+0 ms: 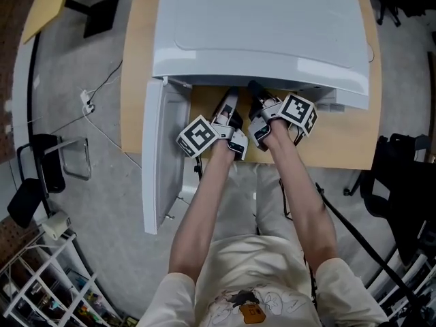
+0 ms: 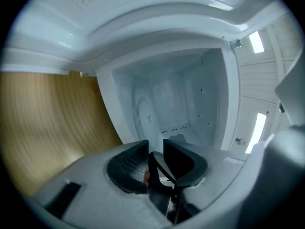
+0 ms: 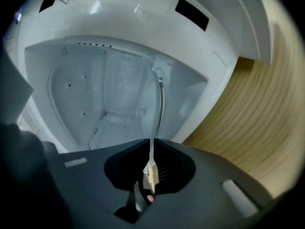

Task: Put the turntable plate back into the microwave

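Turntable plate: a clear glass disc, seen edge-on as a thin pale line.
Plate pose: it stood on edge, close to upright.
Plate place: in the mouth of the cavity, toward its right wall, with its near rim pinched in the jaws of the right gripper.
Microwave: white, resting on the wooden table.
Door: swung open on the left, reaching toward the near side.
Cavity walls: white, dotted with small vent holes.

Bright, even light; soft glare on the microwave; dark fisheye corners.
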A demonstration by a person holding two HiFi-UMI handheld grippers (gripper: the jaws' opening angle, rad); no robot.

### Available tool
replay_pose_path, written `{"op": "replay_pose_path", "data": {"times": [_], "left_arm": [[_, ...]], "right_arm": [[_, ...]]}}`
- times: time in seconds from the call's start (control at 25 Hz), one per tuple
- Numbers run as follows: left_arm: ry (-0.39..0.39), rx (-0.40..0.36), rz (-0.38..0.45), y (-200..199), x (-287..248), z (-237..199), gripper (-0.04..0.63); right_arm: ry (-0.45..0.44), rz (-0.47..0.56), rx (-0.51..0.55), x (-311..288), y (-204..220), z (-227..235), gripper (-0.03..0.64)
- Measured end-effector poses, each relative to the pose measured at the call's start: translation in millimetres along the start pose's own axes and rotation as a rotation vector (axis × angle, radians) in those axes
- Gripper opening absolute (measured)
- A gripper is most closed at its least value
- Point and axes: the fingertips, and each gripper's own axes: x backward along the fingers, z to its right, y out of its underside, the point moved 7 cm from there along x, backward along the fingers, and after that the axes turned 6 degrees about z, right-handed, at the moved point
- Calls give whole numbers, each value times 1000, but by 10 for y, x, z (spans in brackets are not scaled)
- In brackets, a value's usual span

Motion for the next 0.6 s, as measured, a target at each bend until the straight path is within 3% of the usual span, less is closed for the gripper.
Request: {"op": "replay_pose_path", "data": {"times": [0.24, 0.44, 0.6], "left_arm": [[-18, -152, -16, -56, 5, 139, 51], [-28, -170, -21, 91, 101, 150, 2], [-47, -160, -13, 95, 164, 124, -3]], "right_arm": [[29, 16, 40, -115, -115, -83, 32], [66, 50, 27, 70, -116, 17, 8], [76, 38, 118, 149, -98, -52, 38]]}}
